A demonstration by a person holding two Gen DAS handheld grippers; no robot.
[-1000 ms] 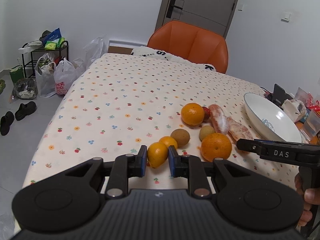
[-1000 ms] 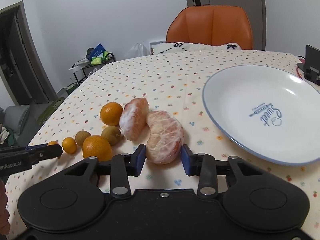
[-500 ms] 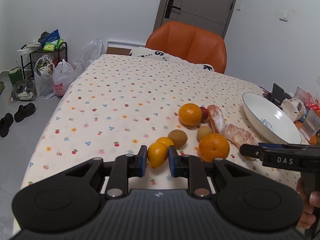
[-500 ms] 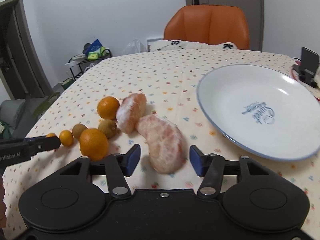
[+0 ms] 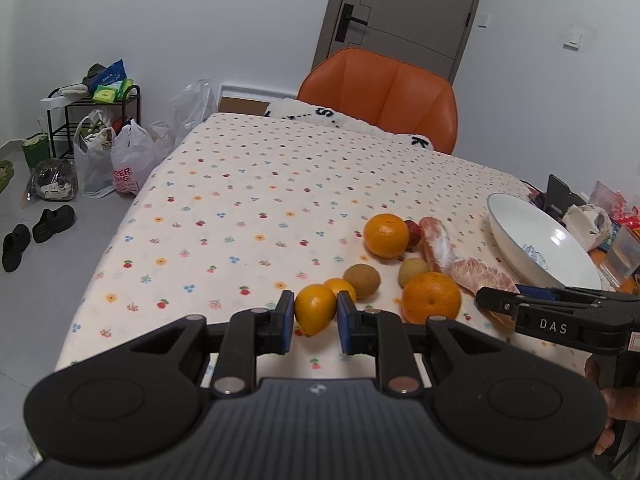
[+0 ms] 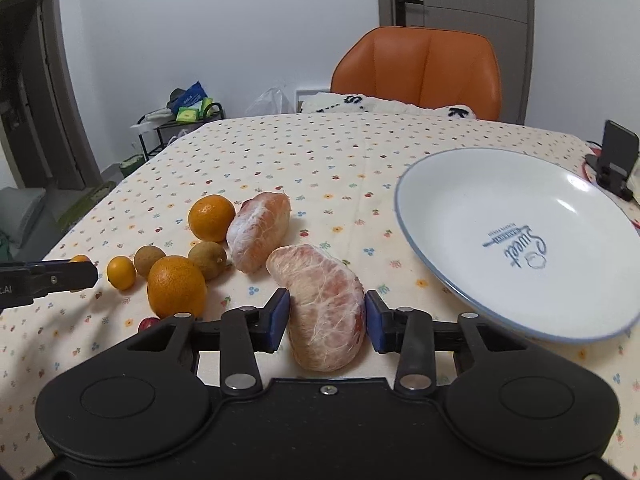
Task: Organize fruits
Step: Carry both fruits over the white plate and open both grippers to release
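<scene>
Two grippers, each closed on fruit. Left gripper [image 5: 316, 316] pinches small kumquat [image 5: 315, 309] at its middle; firm, light, smooth skin, likely to roll if squeezed off-centre. Right gripper [image 6: 325, 316] pads press both flanks of peeled pomelo segment [image 6: 324, 306], resting on tablecloth [image 6: 320, 160]; soft, membrane tears easily, so judge gentle squeeze across thick middle best. Outward: oranges [image 6: 176, 286], kiwis [image 6: 207, 260], second segment [image 6: 258, 236]. Empty plate [image 6: 404, 216] just right.

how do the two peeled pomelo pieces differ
The near pomelo piece sits between the right gripper pads; the far pomelo piece lies free beside an orange. The near one looks pinker, the far one whiter with pith. Both are peeled and off the plate.
</scene>
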